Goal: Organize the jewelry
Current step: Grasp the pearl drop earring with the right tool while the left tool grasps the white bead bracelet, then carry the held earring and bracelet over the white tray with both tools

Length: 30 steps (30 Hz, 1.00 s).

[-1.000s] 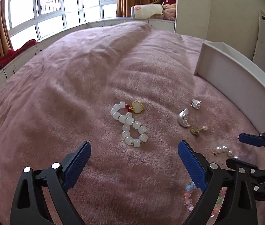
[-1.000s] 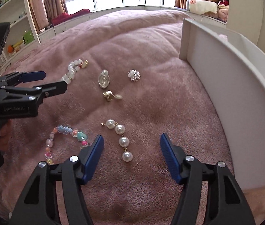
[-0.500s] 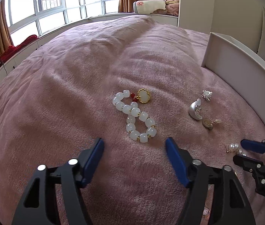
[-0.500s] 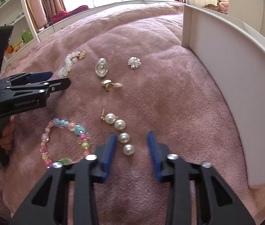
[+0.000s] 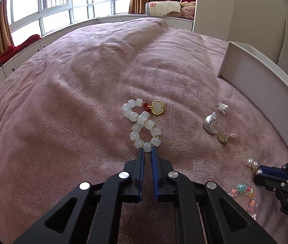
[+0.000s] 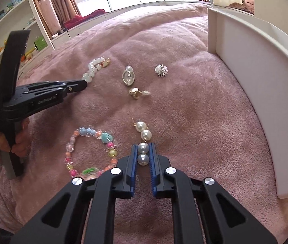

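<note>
Right wrist: right tool (image 6: 143,152) tight on pearl earring's (image 6: 143,140) 2 lower pearls; left tool (image 5: 147,152) pinching bracelet (image 5: 141,126) bead.

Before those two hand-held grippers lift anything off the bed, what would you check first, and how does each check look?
1. Left hand-held gripper closed on the white bead bracelet: ok, its jaws have just been closing and now pinch the nearest bead.
2. Right hand-held gripper closed on the pearl drop earring: ok, lower two pearls sit between the pads.
3. Grip firm enough to lift: cannot tell.
4. Colourful bead bracelet apart from the pearls: ok.
5. White tray within view: ok; inside hidden.
</note>
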{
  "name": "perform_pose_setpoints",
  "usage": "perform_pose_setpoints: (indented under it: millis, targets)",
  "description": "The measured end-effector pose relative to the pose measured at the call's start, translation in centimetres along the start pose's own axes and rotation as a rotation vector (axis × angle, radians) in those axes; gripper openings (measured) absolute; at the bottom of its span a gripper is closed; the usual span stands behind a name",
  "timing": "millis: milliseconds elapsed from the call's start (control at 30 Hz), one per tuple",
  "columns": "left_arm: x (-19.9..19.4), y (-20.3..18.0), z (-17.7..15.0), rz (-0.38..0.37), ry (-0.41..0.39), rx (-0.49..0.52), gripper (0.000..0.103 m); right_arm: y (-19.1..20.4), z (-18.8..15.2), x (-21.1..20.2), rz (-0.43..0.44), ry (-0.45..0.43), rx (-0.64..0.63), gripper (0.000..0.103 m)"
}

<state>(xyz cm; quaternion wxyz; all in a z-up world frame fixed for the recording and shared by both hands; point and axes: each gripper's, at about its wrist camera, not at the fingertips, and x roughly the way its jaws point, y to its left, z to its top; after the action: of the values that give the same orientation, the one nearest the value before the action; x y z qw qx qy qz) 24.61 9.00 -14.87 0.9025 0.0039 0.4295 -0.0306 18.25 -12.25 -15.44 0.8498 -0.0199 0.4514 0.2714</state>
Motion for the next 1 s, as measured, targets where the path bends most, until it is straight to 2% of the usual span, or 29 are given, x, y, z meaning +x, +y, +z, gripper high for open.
perform_pose_setpoints:
  millis: [133, 200, 267, 433, 533, 600, 667, 800, 1000]
  targets:
    - [-0.2, 0.1, 0.1, 0.008, 0.008, -0.019, 0.012, 0.1, 0.2, -0.7, 0.006, -0.011, -0.005, 0.012]
    - [-0.4, 0.2, 0.2, 0.013, 0.011, -0.035, 0.017, 0.1, 0.3, -1.0, 0.004, -0.017, -0.007, 0.012]
    - [-0.6, 0.3, 0.3, 0.022, 0.008, -0.044, 0.047, 0.1, 0.5, -0.9, 0.006, -0.016, -0.006, 0.012]
    - [0.4, 0.3, 1.3, 0.017, 0.029, -0.051, 0.06, 0.0, 0.2, -0.5, 0.014, -0.005, -0.001, 0.012]
    - [1.7, 0.0, 1.9, 0.032, 0.038, -0.031, 0.059, 0.2, 0.1, -0.1, 0.012, 0.006, -0.008, 0.012]
    - [2.1, 0.1, 2.1, 0.025, 0.036, -0.032, 0.052, 0.2, 0.1, 0.0, 0.014, 0.009, -0.007, 0.012]
    - [2.1, 0.1, 2.2, 0.005, 0.032, -0.032, 0.031, 0.2, 0.0, 0.1, 0.018, 0.009, -0.004, 0.012]
    - [1.8, 0.2, 2.0, -0.016, 0.035, -0.039, 0.015, 0.2, 0.2, -0.2, 0.04, 0.004, 0.008, 0.012]
    - [0.0, 0.3, 2.0, -0.063, 0.02, -0.092, 0.015, 0.1, 0.9, -2.1, 0.062, -0.04, 0.025, 0.012]
